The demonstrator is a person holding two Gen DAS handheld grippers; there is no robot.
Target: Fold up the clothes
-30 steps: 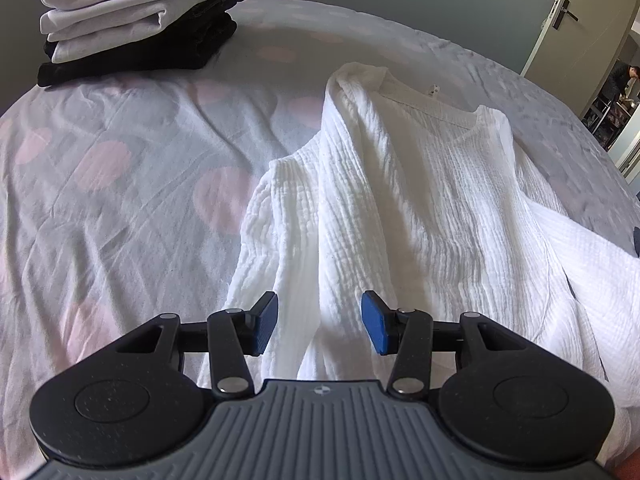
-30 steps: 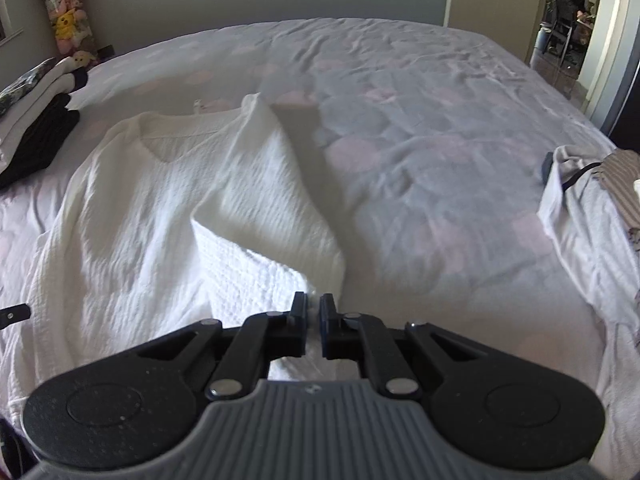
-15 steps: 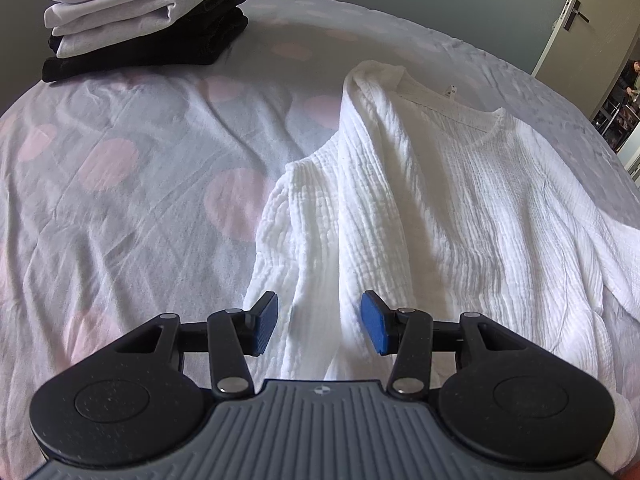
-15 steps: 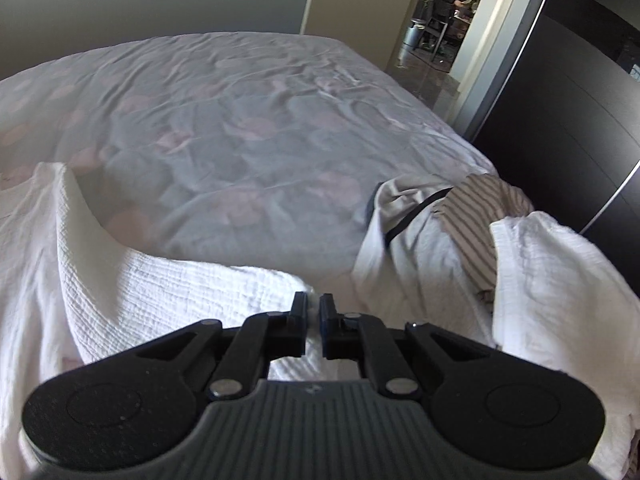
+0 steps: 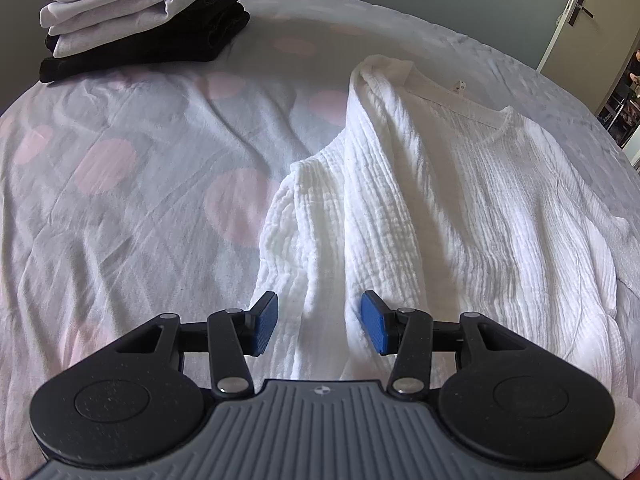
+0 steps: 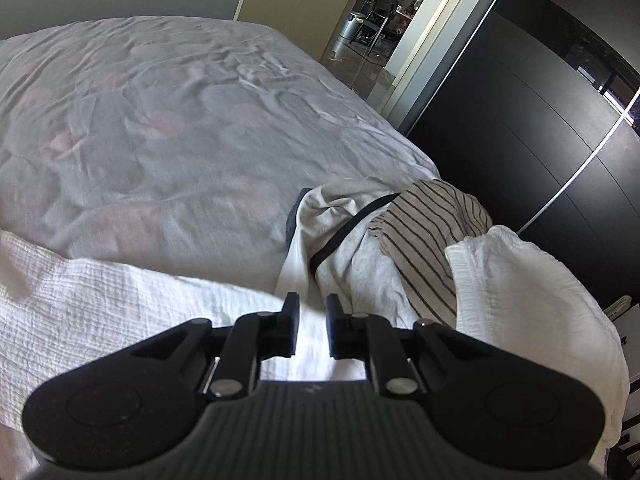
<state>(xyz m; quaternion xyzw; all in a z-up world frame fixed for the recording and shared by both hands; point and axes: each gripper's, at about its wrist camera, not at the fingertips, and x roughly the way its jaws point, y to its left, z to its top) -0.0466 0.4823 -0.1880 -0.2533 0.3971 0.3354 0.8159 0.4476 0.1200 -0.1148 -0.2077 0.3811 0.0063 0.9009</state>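
White shirt [image 5: 460, 208] lay flat on bed [image 5: 120, 184], 1 side folded inward. My left gripper [image 5: 319, 322] hovered, jaws apart, over folded edge, ready to pinch. My right gripper [image 6: 308, 326] over sleeve: jaws opening, nothing clamped. Folded stack [image 5: 144, 16] parked clear at far corner.

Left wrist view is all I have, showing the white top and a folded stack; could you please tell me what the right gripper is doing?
Observer: The right gripper is opening its jaws above the white top; the fabric shows under the gap, not pinched.
Operator: Thank you. Is anything lying beyond it?
Observer: Yes, an unfolded pile sits at the edge of the bed: a grey garment, a striped garment and a white cloth.
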